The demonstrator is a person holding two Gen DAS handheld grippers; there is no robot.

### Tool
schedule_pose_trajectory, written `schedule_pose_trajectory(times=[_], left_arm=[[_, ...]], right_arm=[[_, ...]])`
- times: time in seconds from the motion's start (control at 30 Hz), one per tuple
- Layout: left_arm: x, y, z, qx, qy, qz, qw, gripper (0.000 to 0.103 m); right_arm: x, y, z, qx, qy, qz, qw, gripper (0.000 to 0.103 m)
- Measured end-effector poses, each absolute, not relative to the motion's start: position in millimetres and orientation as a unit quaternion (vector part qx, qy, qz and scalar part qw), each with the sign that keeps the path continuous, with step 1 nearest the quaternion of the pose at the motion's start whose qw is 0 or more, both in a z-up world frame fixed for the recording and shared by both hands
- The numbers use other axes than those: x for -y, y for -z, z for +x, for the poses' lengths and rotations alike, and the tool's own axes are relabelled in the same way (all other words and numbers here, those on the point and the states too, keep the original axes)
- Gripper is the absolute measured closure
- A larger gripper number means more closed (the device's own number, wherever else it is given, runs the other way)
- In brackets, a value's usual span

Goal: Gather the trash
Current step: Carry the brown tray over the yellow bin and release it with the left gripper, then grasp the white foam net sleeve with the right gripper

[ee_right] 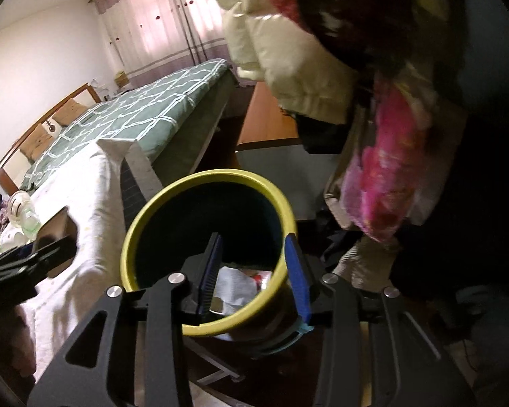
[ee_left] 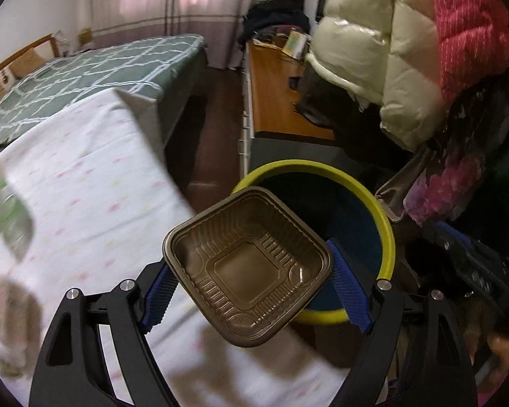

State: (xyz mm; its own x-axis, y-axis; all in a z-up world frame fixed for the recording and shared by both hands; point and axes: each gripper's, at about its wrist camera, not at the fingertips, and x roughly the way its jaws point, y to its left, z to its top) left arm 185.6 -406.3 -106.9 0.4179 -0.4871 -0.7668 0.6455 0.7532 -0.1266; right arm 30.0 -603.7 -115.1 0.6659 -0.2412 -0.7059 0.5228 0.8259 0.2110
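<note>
A brown plastic food tray [ee_left: 247, 268], empty and tilted, sits between the blue pads of my left gripper [ee_left: 251, 271], which is shut on its two sides. It hangs over the near rim of a round bin [ee_left: 387, 230] with a yellow-green rim. In the right wrist view my right gripper [ee_right: 254, 254] stands open above the same bin [ee_right: 132, 234], with nothing between its blue pads [ee_right: 297, 271]. Crumpled white paper [ee_right: 234, 285] and a bit of red lie at the bin's bottom. The left gripper with the tray [ee_right: 56, 234] shows at the left edge.
A bed edge under a white sheet [ee_left: 85, 186] borders the bin on the left, with a clear bottle [ee_right: 22, 213] on it. Beyond are a green quilt [ee_left: 101, 71] and a wooden desk [ee_left: 275, 95]. Cream and pink jackets [ee_left: 390, 51] hang over the bin's right side.
</note>
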Motion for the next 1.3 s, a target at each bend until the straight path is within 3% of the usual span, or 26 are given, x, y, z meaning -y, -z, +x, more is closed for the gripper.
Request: schedule_pose_trajectory(times=[0.3, 0.43, 0.67, 0.97, 1.3], left_arm=[[474.3, 128.0, 195.5, -0.437, 0.352, 0.120, 0.819, 0.021], [480.0, 129.7, 198.8, -0.438, 0.349, 0.110, 0.821, 0.013], [457.4, 107.7, 192.1, -0.428, 0.343, 0.091, 0.831, 0.010], [357.1, 54.9, 161.1, -0.368, 0.303, 0.052, 0.878, 0.005], [166.9, 50.1, 126.4, -0.338, 0.130, -0.005, 0.932, 0.005]], right_arm=[[621.2, 121.1, 21.4, -0.351, 0.227, 0.216, 0.882, 0.065], [621.5, 120.8, 20.1, -0.351, 0.229, 0.214, 0.882, 0.061], [613.7, 118.1, 22.1, -0.352, 0.228, 0.211, 0.883, 0.061], [567.9, 116.3, 46.0, -0.366, 0.170, 0.192, 0.895, 0.061], [456.8, 115.0, 89.2, -0.401, 0.044, 0.138, 0.905, 0.061]])
